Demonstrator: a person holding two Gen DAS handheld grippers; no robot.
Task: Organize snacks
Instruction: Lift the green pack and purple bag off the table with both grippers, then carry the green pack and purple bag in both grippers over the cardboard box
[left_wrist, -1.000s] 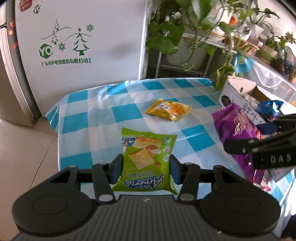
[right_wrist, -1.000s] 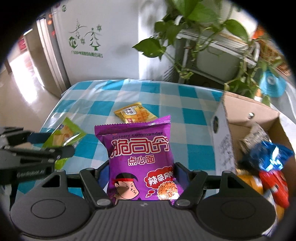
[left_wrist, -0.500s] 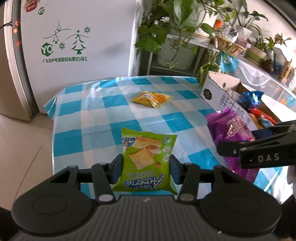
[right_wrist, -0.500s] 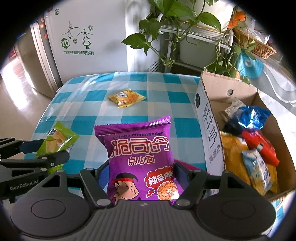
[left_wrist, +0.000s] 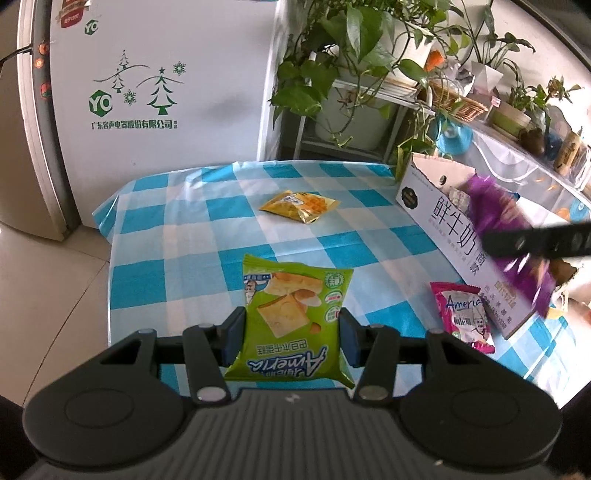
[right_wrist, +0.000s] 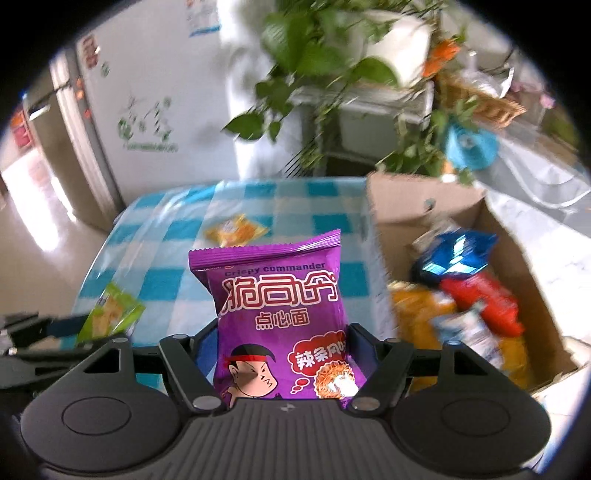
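Right of centre in the right wrist view, the cardboard box (right_wrist: 517, 258) waits open, just right of the purple packet (right_wrist: 280, 317) clamped in the right hand-held gripper (right_wrist: 282, 354); that one's nearer. Left hand-held gripper (left_wrist: 291, 336) clamps the green packet (left_wrist: 291, 317) over the bench (left_wrist: 177, 236).

Glossy green foil snack packet (left_wrist: 291, 317), upside-down print, clamped between the left fingers (left_wrist: 234, 334); purple foil noodle-snack packet (right_wrist: 282, 325), upright, pinched between the right fingers (right_wrist: 360, 349).
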